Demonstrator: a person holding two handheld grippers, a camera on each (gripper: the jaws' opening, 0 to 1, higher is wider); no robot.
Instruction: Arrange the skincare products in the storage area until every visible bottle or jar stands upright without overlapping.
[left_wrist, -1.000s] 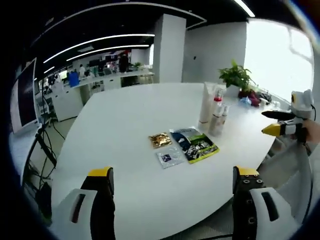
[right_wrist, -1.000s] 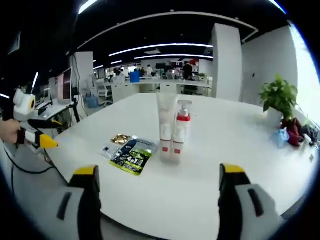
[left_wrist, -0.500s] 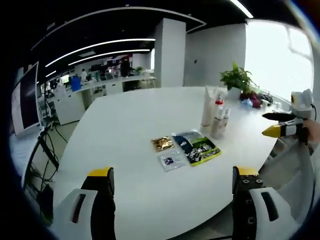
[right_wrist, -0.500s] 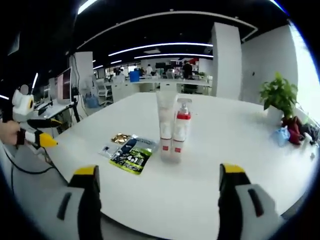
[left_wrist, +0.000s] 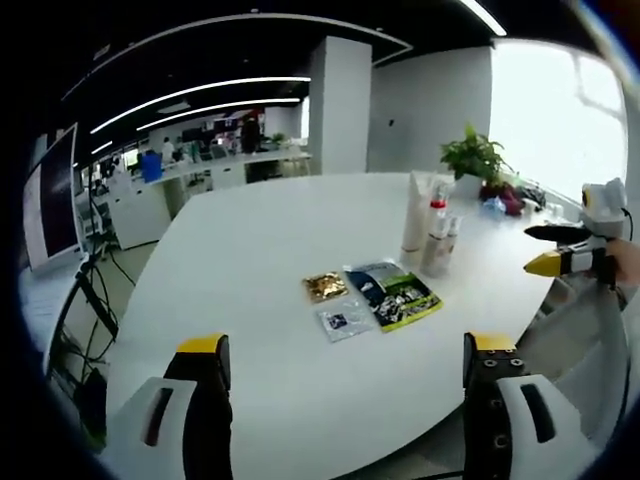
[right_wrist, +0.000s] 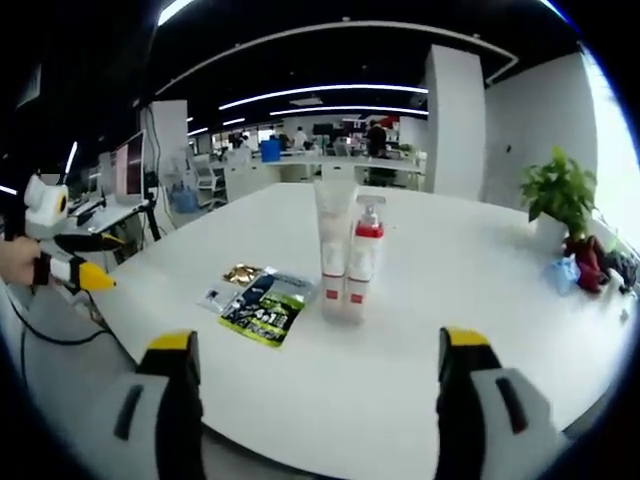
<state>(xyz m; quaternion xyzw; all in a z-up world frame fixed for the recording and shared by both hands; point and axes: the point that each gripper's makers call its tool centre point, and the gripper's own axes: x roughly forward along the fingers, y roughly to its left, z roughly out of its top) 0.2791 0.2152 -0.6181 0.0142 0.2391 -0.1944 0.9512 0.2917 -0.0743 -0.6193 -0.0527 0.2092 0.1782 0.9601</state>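
Note:
A white tube (right_wrist: 331, 245), a red-capped pump bottle (right_wrist: 362, 262) and a smaller bottle stand upright together on the white table (right_wrist: 470, 300). The same cluster (left_wrist: 428, 228) appears at the table's far right in the left gripper view. Flat sachets lie beside them: a green-black pack (right_wrist: 262, 312), a gold one (left_wrist: 322, 286) and a small clear one (left_wrist: 341, 319). My left gripper (left_wrist: 345, 400) is open at the near table edge, well short of everything. My right gripper (right_wrist: 315, 395) is open too, facing the bottles from a distance. The right gripper (left_wrist: 565, 257) is also seen from the left.
A potted plant (right_wrist: 556, 195) stands on the far side with red and blue items (right_wrist: 580, 262) next to it. The left gripper (right_wrist: 65, 262) enters the right gripper view at the left edge. Office desks and a monitor (left_wrist: 50, 195) lie beyond the table.
Both views have shifted slightly; the things on the table have not moved and both grippers stay open.

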